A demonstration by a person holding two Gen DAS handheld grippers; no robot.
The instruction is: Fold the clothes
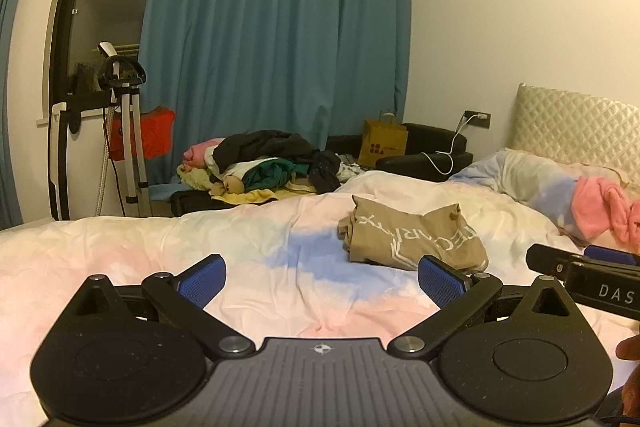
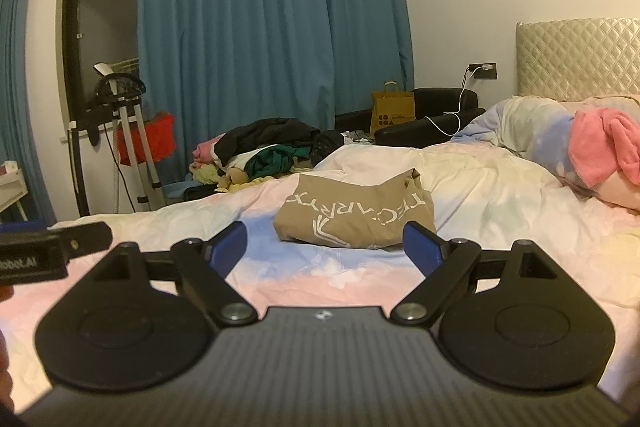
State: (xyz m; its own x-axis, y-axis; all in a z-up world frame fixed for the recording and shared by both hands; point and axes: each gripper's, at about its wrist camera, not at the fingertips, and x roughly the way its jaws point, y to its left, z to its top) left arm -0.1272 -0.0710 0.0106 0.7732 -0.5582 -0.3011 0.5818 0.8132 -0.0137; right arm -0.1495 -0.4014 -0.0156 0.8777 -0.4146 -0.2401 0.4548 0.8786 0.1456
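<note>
Starting at the left, my left gripper is spread wide with nothing between its blue pads, hanging over bare quilt. Nothing is in reach there, so the danger on that side is simple: if I drop it and close, I will pinch the bedcover and drag a ridge of it toward the shirt.

In the middle lies the tan shirt, already folded into a compact bundle with white lettering on top, resting on the quilt ahead of both tools and touched by neither. From the left wrist camera one edge looks loose and layered. If I take only the top layer, I judge the bundle would peel open and the fold would be lost. A push from one side alone would likely slide it across the soft cover rather than flatten it.

To the right, my right gripper is also wide apart and empty, lined up almost straight at the shirt. The two tools sit close beside each other, so I could knock one against the other if I swing inward.

Further back, the unsorted heap of clothes lies beyond the bed's far edge, a long reach, and the pink cloth sits on the pillow at far right. Stretching for either, I might sweep across the folded shirt.
</note>
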